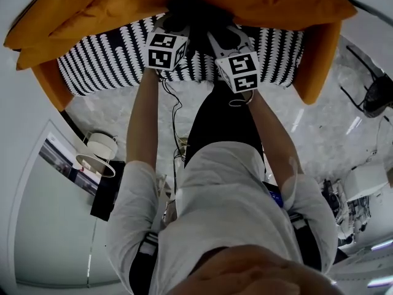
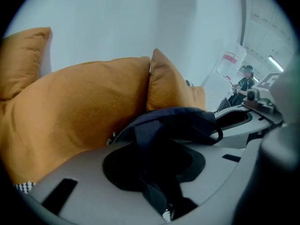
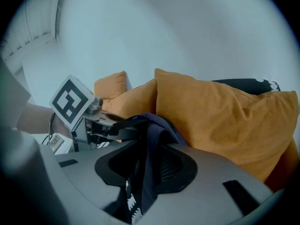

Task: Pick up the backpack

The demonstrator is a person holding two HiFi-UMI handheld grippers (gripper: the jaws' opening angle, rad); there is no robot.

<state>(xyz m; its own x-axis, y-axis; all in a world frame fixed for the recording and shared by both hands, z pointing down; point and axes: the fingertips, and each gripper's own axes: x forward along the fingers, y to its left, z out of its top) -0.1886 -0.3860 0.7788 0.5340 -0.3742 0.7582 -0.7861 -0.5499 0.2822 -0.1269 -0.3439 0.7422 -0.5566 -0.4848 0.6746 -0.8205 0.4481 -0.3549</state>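
Observation:
A dark navy backpack (image 1: 195, 10) rests on the sofa against the orange cushions (image 1: 123, 2). Both grippers reach down to it side by side. One backpack strap (image 2: 149, 146) runs from the bag (image 2: 176, 118) down between the jaws of my left gripper (image 2: 160, 182); its pads are hidden, so I cannot see whether they press. My right gripper (image 3: 140, 182) is shut on a second strap (image 3: 149, 149) with white print, which bunches between its jaws. In the head view the left gripper (image 1: 171, 28) and right gripper (image 1: 228, 39) sit just short of the bag.
The sofa seat (image 1: 104, 63) has a black-and-white pattern and orange arms (image 1: 316, 72). Below it lies a pale marble floor (image 1: 319, 134) with a cable (image 1: 175, 112). A small white stool (image 1: 101, 146) stands at the left and a dark fan (image 1: 376, 94) at the right.

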